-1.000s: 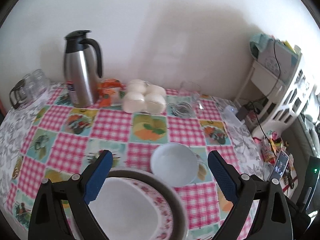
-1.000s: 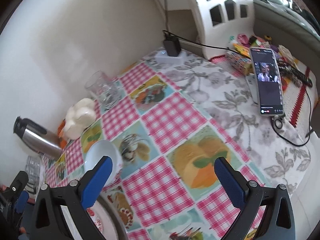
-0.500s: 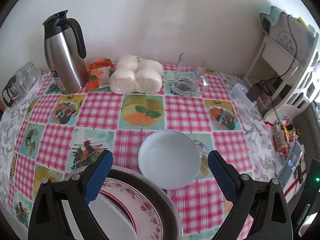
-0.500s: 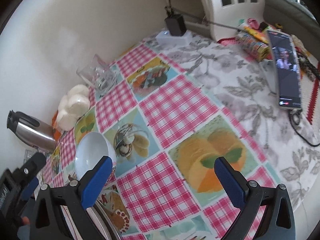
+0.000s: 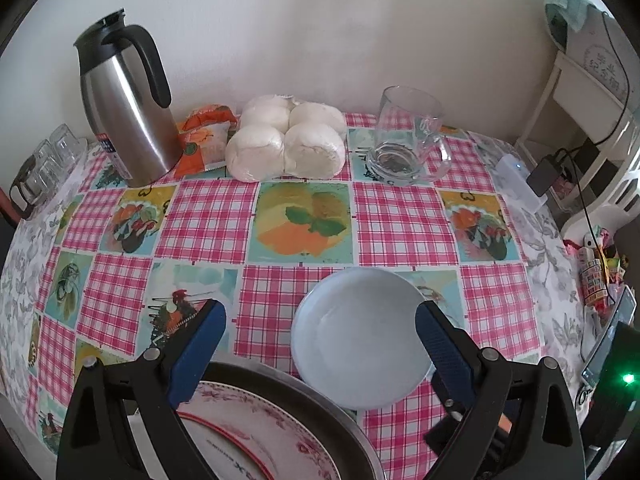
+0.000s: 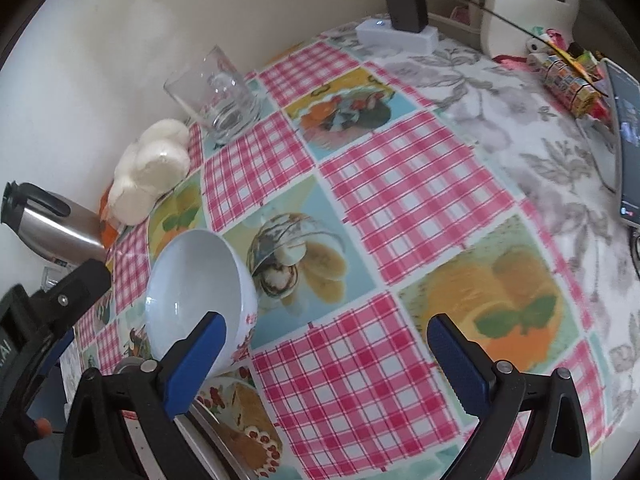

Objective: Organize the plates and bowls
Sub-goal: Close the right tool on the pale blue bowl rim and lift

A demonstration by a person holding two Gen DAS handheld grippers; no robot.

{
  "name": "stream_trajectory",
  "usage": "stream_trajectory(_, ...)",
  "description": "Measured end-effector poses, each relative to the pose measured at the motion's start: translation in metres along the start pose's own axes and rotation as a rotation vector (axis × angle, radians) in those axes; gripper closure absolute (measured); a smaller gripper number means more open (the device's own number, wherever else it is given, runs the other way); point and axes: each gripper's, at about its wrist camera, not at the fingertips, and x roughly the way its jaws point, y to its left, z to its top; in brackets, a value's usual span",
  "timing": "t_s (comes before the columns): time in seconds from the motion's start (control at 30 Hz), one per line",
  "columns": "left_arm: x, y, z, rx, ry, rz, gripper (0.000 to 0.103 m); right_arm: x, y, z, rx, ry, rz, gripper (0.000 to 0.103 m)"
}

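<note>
A round white ceramic bowl [image 5: 358, 338] is sitting on the checked table [image 5: 404, 224], between the wide-open left claw [image 5: 320, 344]; the right claw [image 6: 326, 354] is gaping empty.

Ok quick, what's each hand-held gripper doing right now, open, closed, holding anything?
Left hand-held gripper: open, holding nothing, framing the white bowl.
Right hand-held gripper: open, empty.

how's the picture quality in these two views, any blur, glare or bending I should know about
Left wrist view: sharp, soft even light, fisheye bending the tablecloth edges, a highlight streak on the steel jug. Right wrist view: scene tilted, right side around the phone smeared; the white bowl stays clear.
</note>
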Motion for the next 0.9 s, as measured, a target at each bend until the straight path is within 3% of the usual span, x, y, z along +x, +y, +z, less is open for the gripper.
stream_trajectory(0.2, 0.01, -0.001, 0.002, 0.009, 0.018, 0.013, 0.007, 0.015, 0.011, 0.001, -0.034, 0.022, -0.015, 0.017)
stream_trajectory(0.47, 0.017, -0.001, 0.004, 0.005, 0.031, 0.007, 0.007, 0.025, 0.021, 0.004, -0.056, 0.021, -0.025, 0.025)
stream_trajectory(0.9, 0.015, -0.001, 0.005, -0.01, 0.028, -0.003, 0.008, 0.027, 0.032, 0.003, -0.091, 0.017, 0.027, 0.065)
